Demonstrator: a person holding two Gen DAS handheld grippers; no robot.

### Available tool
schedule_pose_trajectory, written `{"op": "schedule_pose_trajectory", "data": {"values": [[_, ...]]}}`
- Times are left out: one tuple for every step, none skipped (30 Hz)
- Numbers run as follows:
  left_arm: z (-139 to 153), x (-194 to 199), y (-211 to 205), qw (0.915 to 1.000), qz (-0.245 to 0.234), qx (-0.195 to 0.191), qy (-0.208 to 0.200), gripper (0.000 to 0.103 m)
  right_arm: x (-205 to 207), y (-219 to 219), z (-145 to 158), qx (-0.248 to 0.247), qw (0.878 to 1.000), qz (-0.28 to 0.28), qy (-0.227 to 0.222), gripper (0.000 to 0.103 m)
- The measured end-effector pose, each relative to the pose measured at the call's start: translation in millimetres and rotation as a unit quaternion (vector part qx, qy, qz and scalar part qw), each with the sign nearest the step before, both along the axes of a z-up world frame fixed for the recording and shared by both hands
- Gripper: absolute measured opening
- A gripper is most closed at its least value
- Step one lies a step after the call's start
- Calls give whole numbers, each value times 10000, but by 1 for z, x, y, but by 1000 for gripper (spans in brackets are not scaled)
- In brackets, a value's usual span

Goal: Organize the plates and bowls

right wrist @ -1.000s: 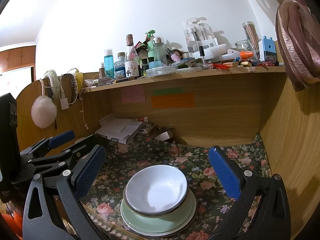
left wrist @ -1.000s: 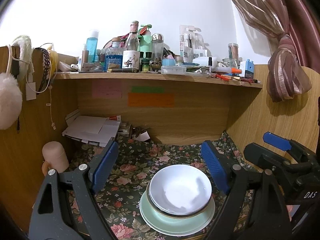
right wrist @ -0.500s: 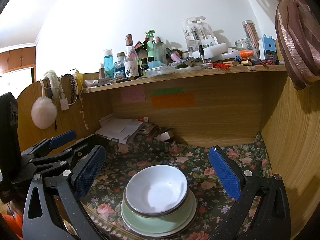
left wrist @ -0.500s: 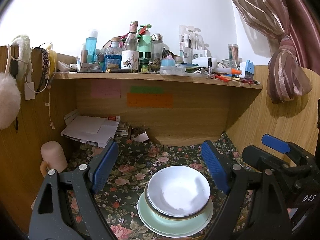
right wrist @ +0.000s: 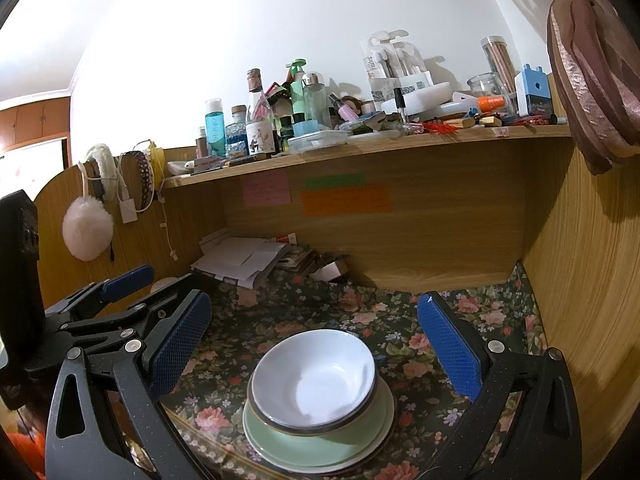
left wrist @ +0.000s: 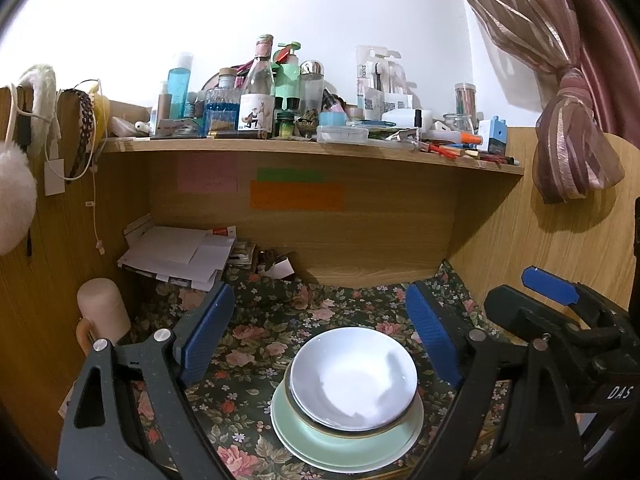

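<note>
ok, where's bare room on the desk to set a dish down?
Free floral cloth sits between the dish stack and the right wall, and left of the stack toward the beige cup. The back-left corner is crowded with papers, and the top shelf is packed.

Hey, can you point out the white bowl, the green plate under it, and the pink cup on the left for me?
white bowl (left wrist: 352, 376), left wrist view, on its inner bottom.
green plate (left wrist: 320, 446), left wrist view, on its bare front rim.
pink cup (left wrist: 103, 306), left wrist view, on its side wall.
</note>
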State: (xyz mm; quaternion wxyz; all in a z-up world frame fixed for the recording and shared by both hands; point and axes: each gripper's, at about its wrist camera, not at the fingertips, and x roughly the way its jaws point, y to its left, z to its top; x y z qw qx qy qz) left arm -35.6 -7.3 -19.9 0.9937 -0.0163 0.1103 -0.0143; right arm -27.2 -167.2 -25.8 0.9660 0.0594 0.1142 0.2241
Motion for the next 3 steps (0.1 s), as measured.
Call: {"op": "schedule_pose_trajectory", "data": {"values": [[0, 0, 0, 10000, -6, 4, -3, 88, 0, 0, 0, 2, 10000, 3, 10, 103], [0, 0, 0, 10000, -6, 1, 6, 88, -1, 1, 0, 5, 10000, -10, 12, 103], [0, 0, 0, 10000, -12, -9, 14, 88, -1, 1, 0, 3, 10000, -18, 12, 103]]}}
